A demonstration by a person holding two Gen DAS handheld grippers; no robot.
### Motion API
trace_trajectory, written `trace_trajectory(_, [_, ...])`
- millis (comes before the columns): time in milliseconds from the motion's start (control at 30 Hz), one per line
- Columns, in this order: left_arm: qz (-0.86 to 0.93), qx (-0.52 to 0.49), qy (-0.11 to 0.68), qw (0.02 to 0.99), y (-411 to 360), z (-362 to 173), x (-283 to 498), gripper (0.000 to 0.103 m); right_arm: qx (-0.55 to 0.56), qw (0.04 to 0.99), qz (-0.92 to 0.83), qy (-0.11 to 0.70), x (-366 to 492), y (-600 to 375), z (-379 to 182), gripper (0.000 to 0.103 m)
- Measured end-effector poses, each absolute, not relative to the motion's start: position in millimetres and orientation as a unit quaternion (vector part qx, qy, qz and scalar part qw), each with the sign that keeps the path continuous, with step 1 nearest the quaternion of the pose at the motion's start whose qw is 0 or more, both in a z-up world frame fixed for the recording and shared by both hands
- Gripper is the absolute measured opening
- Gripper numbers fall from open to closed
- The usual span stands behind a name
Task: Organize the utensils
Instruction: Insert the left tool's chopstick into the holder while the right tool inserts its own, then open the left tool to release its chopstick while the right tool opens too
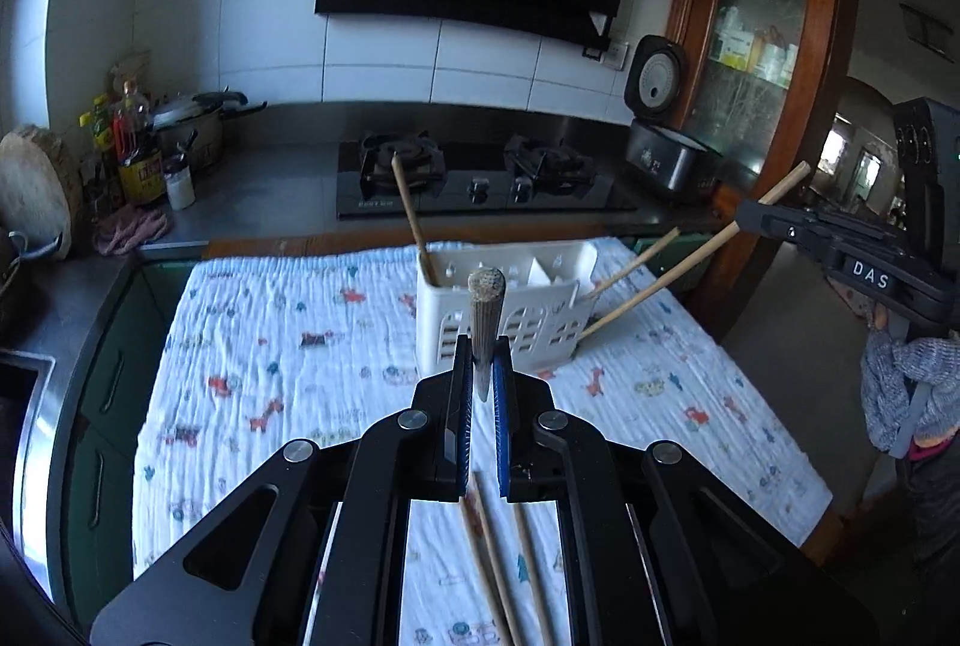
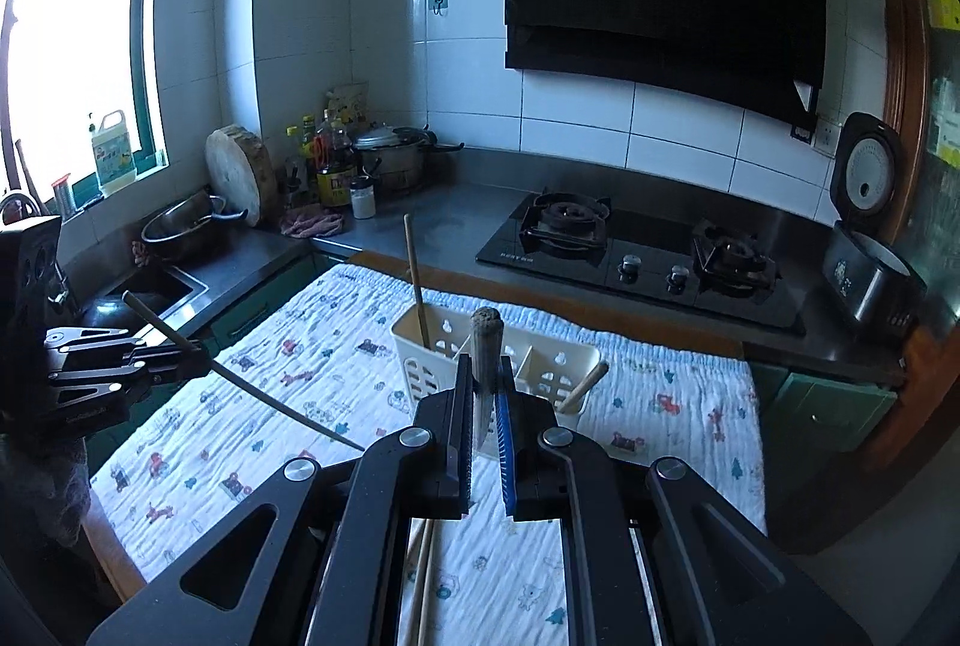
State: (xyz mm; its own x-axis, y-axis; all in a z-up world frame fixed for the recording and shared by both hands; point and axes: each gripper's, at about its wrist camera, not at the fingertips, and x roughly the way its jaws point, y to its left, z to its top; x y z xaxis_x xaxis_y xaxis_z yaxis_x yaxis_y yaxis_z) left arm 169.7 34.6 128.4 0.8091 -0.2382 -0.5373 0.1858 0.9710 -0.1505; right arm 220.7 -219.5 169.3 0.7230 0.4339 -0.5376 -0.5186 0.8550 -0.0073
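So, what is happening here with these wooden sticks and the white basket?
A person holds a gripper in each hand. The left gripper is shut on one wooden chopstick, and the right gripper is shut on a second wooden chopstick. Both are over the white patterned cloth, near the white slotted plastic utensil holder. A standing chopstick is in its left compartment and a leaning chopstick in its right. Loose chopsticks lie on the cloth.

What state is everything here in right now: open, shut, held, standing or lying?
left gripper, shut on first chopstick.
right gripper, shut on second chopstick.
utensil basket, upright on the cloth.
standing chopstick, upright in the basket's left end.
leaning chopstick, tilted at the basket's right end.
loose chopsticks, lying flat on the cloth.
rice cooker, lid open.
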Motion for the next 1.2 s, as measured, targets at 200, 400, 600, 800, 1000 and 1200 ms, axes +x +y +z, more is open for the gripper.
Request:
trace_trajectory(200, [-0.106, -0.04, 0.246, 0.963, 26.8, 172.2, 208.6, 0.005, -0.09, 0.935, 0.233, 0.252, 241.7, -221.4, 192.5, 0.007])
trace_trajectory(400, [-0.092, -0.04, 0.275, 0.956, 21.4, 162.4, 259.2, 0.005, -0.094, 0.935, 0.209, 0.272, 276.6, -219.8, 182.3, 0.007])
trace_trajectory(600, [-0.08, -0.051, 0.323, 0.942, 24.8, 132.2, 296.0, 0.005, -0.091, 0.928, 0.205, 0.297, 302.8, -217.9, 160.6, 0.007])
trace_trajectory(800, [-0.082, -0.071, 0.362, 0.926, 30.7, 103.2, 318.5, 0.005, -0.093, 0.919, 0.203, 0.323, 320.1, -213.6, 138.2, 0.007])
trace_trajectory(1000, [-0.081, -0.081, 0.38, 0.918, 34.5, 86.4, 332.1, 0.006, -0.101, 0.912, 0.198, 0.344, 330.8, -205.3, 123.0, 0.007])
trace_trajectory(1200, [-0.078, -0.084, 0.382, 0.917, 34.7, 81.2, 336.7, 0.007, -0.098, 0.912, 0.194, 0.349, 337.0, -204.9, 116.3, 0.007])
